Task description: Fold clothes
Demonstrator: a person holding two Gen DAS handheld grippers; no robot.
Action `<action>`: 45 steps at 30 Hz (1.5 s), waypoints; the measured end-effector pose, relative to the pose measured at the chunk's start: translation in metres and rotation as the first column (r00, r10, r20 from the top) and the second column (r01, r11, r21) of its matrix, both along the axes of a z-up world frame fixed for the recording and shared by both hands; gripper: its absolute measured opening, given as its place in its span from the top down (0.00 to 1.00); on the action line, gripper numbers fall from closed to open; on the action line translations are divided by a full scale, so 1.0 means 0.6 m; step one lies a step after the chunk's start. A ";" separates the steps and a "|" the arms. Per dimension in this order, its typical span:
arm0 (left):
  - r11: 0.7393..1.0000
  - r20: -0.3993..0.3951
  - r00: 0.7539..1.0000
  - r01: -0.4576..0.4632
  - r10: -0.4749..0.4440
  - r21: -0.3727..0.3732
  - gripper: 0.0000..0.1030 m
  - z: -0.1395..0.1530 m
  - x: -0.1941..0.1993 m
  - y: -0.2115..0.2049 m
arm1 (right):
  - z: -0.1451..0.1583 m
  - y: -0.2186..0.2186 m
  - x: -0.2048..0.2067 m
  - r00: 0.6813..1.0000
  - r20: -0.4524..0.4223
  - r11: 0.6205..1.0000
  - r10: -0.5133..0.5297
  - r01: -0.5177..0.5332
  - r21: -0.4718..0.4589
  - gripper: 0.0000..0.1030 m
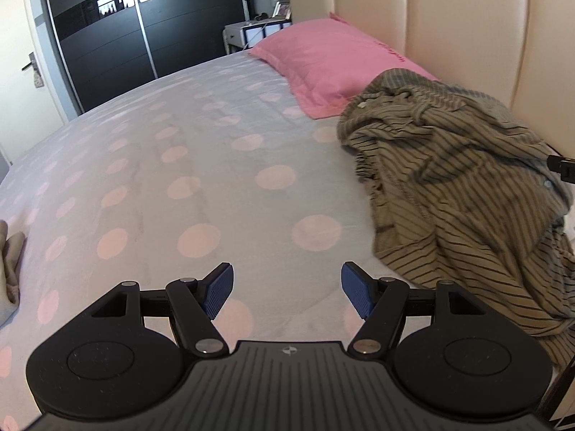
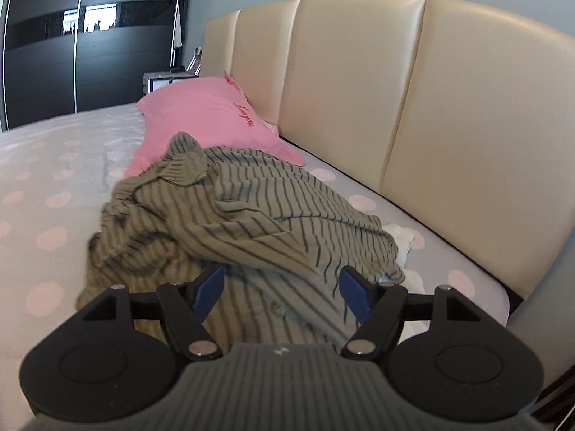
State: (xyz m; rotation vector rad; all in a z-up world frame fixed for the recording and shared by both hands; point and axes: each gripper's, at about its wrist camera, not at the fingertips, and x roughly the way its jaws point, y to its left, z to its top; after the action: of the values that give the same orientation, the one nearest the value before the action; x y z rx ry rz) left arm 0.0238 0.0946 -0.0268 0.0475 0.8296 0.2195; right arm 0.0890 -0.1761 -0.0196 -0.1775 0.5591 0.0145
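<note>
A crumpled olive shirt with dark stripes (image 1: 456, 186) lies in a heap on the bed, to the right in the left wrist view. My left gripper (image 1: 287, 289) is open and empty above the bare sheet, left of the shirt. In the right wrist view the shirt (image 2: 251, 215) fills the middle. My right gripper (image 2: 282, 289) is open with its blue pads on either side of a fold of the shirt near a button; it is not closed on the cloth. A bit of the right gripper (image 1: 562, 167) shows at the right edge of the left wrist view.
The bed sheet (image 1: 179, 165) is grey with pink dots. A pink pillow (image 1: 323, 61) lies by the cream padded headboard (image 2: 413, 107). A dark wardrobe (image 1: 143, 28) and a nightstand (image 1: 251, 32) stand beyond. Beige cloth (image 1: 10, 251) lies at the left edge. White cloth (image 2: 406, 240) lies behind the shirt.
</note>
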 end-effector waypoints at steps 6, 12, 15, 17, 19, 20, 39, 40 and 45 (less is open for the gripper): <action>0.998 -0.036 0.998 -0.057 0.057 0.010 0.37 -0.019 0.004 0.042 | -0.032 -0.006 0.053 0.999 -0.049 0.999 0.003 -0.001 0.041 0.55; 0.997 -0.045 0.996 -0.076 0.077 0.024 0.44 -0.024 -0.017 0.067 | -0.014 0.045 0.024 0.997 -0.021 0.997 0.073 -0.072 0.021 0.96; 0.996 -0.033 0.995 -0.094 0.094 0.000 0.52 -0.017 -0.039 0.086 | 0.006 0.080 -0.016 0.991 -0.030 0.991 0.130 -0.129 0.039 0.96; 0.994 -0.028 0.994 -0.111 0.110 -0.018 0.53 -0.012 -0.055 0.101 | 0.018 0.115 -0.047 0.985 -0.049 0.986 0.165 -0.163 0.040 0.97; 0.992 -0.023 0.992 -0.121 0.121 -0.021 0.54 -0.005 -0.075 0.114 | 0.026 0.150 -0.084 0.981 -0.062 0.982 0.184 -0.181 0.043 0.97; 0.992 -0.021 0.992 -0.126 0.125 -0.018 0.54 -0.001 -0.086 0.120 | 0.029 0.166 -0.103 0.979 -0.063 0.981 0.192 -0.188 0.054 0.96; 0.969 0.082 0.969 -0.237 0.232 0.067 0.55 0.117 -0.309 0.257 | 0.139 0.412 -0.521 0.565 -0.065 0.545 0.823 -0.750 0.375 0.96; 0.967 0.085 0.967 -0.245 0.238 0.078 0.55 0.122 -0.320 0.263 | 0.145 0.419 -0.539 0.525 -0.062 0.504 0.849 -0.769 0.392 0.96; 0.959 0.075 0.963 -0.265 0.258 0.102 0.55 0.124 -0.357 0.291 | 0.136 0.423 -0.570 0.488 -0.108 0.489 0.866 -0.781 0.389 0.90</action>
State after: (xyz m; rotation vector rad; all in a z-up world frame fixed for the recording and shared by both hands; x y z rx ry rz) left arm -0.1903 0.2691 0.0477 0.0352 0.7609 0.5153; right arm -0.2527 0.0777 0.0620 -0.1460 0.7147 1.1278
